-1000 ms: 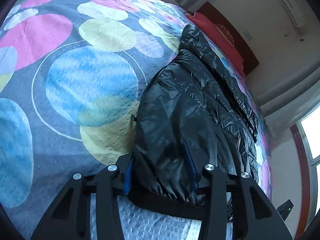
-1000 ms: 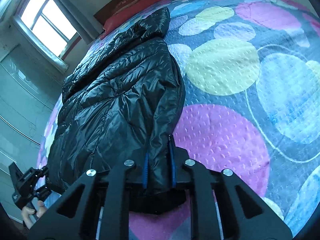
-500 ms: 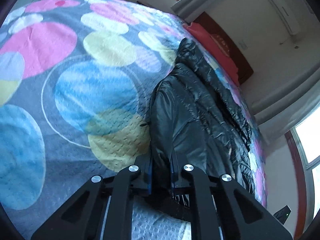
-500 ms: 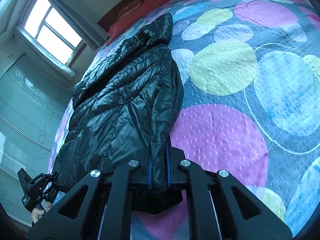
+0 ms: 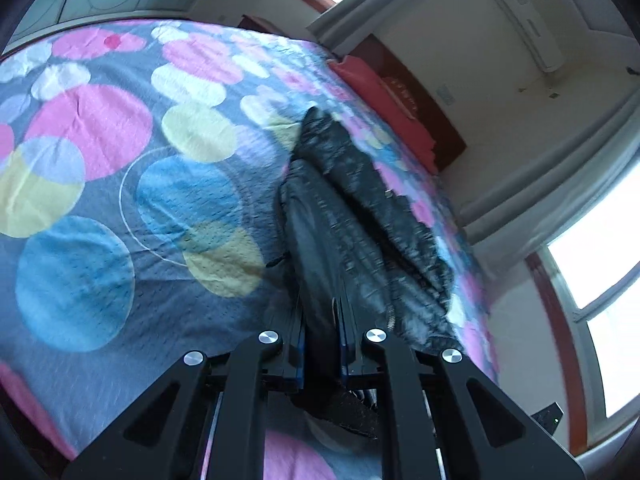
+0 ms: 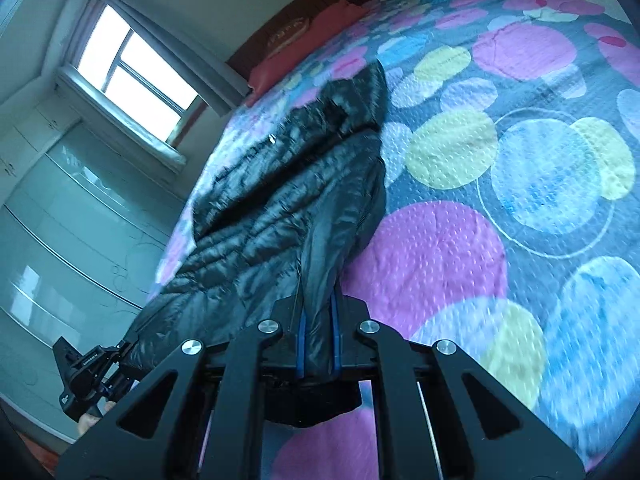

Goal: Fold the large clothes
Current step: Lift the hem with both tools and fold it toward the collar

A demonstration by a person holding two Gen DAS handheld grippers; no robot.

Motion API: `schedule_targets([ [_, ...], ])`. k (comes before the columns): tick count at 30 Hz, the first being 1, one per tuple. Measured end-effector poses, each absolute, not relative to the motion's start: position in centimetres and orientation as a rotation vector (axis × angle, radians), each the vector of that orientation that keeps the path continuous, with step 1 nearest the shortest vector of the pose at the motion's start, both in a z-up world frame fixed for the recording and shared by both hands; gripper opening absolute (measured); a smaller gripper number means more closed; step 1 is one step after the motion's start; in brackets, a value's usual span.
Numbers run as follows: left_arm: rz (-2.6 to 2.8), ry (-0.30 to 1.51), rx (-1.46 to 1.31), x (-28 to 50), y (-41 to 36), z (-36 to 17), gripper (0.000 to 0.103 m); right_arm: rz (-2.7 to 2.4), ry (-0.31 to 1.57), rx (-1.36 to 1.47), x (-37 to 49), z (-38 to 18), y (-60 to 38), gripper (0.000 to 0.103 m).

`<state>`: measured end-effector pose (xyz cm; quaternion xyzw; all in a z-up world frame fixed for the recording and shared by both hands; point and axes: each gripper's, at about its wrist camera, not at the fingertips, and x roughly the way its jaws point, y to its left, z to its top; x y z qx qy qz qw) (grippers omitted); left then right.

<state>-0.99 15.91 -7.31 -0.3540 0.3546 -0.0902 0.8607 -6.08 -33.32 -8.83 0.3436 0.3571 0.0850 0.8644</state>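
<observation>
1. The left gripper (image 5: 322,320) is nearly closed, its blue-lined fingers (image 5: 299,344) pinching a fold of the black puffer jacket (image 5: 352,216) at its near hem.
2. The right gripper (image 6: 318,332) is likewise clamped narrow on the jacket's other hem corner, fabric bunched between its fingers.
3. The jacket lies lengthwise on the bed (image 6: 540,208) (a quilt of coloured circles), hood toward the red pillow (image 6: 320,28).
4. Small white lettering shows on the left gripper's body in the right wrist view; it is too small to read.

Two close wrist views, shared jacket (image 5: 344,216)
</observation>
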Motion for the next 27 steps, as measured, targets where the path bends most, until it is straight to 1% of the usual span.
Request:
schedule_targets([
  [5, -0.213, 0.703, -0.737, -0.9, 16.0, -5.0, 0.011, 0.208, 0.703, 0.724, -7.2, -6.4, -33.3, 0.009],
  [9, -0.226, 0.704, -0.765, 1.8, 16.2, -4.6, 0.011, 0.234, 0.674, 0.721, -5.5, -5.4, -33.3, 0.009],
  [13, -0.24, 0.705, -0.811, 6.1, 16.3, -4.5, 0.011, 0.256, 0.643, 0.736, -2.3, -4.2, -33.3, 0.009],
  [17, -0.238, 0.689, -0.837, 11.5, 16.1, -4.3, 0.011, 0.256, 0.601, 0.737, 3.4, -2.9, -33.4, 0.009],
  [21, -0.236, 0.719, -0.851, 17.7, 14.8, -4.6, 0.011, 0.251, 0.598, 0.758, 10.0, -3.1, -33.6, 0.009],
  [22, -0.226, 0.738, -0.847, 20.1, 14.2, -5.2, 0.011, 0.245, 0.6, 0.763, 11.2, -3.3, -33.7, 0.009],
  [27, -0.165, 0.821, -0.826, 26.8, 12.0, -8.8, 0.012, 0.198, 0.668, 0.771, 19.4, -6.5, -33.8, 0.01],
])
